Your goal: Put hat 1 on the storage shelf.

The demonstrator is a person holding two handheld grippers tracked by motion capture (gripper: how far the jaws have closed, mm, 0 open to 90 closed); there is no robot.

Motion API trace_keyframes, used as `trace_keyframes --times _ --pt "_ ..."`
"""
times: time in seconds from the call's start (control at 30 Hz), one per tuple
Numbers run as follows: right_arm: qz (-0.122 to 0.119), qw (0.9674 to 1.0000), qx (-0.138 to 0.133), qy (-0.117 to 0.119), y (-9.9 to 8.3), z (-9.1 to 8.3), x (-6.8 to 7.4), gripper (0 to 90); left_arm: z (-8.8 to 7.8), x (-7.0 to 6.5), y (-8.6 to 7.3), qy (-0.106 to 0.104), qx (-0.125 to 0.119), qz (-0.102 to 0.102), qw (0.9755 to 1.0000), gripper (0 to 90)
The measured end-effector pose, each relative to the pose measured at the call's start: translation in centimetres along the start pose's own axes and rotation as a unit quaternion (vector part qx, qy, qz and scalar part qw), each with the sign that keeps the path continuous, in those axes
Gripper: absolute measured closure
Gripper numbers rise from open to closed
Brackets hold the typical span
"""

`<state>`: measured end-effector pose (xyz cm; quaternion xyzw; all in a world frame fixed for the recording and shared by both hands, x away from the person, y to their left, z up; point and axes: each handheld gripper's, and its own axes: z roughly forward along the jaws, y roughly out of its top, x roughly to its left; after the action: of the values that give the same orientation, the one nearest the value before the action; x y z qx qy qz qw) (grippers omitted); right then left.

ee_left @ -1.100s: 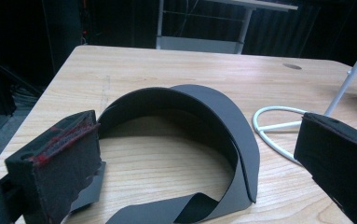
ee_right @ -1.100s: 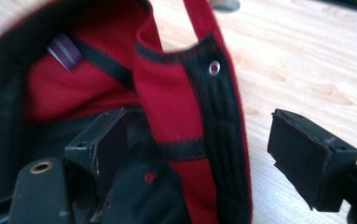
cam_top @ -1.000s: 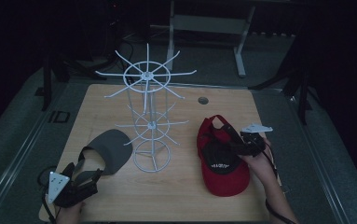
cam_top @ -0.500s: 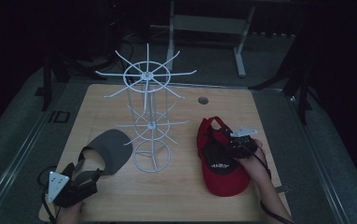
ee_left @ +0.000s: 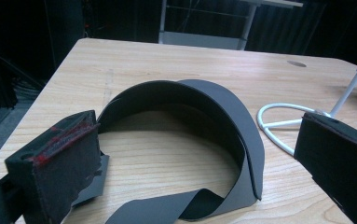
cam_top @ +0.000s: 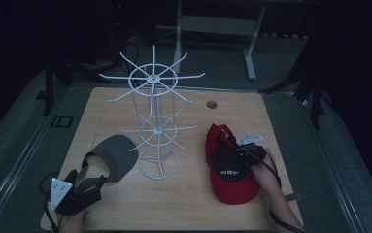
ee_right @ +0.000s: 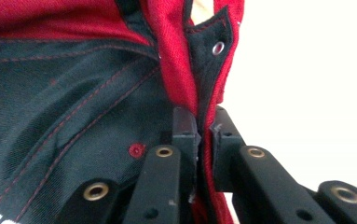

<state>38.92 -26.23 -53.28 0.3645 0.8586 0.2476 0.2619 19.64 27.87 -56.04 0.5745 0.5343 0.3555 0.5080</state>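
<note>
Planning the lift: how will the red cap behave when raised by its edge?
The red cap is fabric, so it will likely sag and swing from the right tool, whose jaws have just closed on its folded edge. It looks light. The brim probably stays stiff.

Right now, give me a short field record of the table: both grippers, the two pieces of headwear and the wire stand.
right gripper: jaws have just been closing; shut on the rim of the red fabric cap
left gripper: open, jaws either side of the grey curved visor, pads not touching it
grey visor: lying on the wooden table
white wire hat stand: upright between visor and cap, nothing hung on it
</note>
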Motion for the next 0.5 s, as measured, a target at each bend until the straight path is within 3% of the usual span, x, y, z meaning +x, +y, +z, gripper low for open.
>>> trace_keyframes --times 0.3,0.43,0.5 --pt "0.041 0.998 -0.047 0.005 0.6 -3.2 -1.0 85.0 -0.1 0.1 0.0 -0.007 -0.007 -0.017 0.9998 0.7" --pt "0.068 0.9948 -0.075 0.009 0.9 -5.3 -1.5 85.0 -0.1 0.1 0.1 -0.005 -0.002 -0.012 0.9999 0.8" --pt "0.069 0.994 -0.084 0.006 1.0 -5.9 -1.5 84.9 -0.1 0.1 0.1 -0.007 -0.003 -0.015 0.9999 0.7"
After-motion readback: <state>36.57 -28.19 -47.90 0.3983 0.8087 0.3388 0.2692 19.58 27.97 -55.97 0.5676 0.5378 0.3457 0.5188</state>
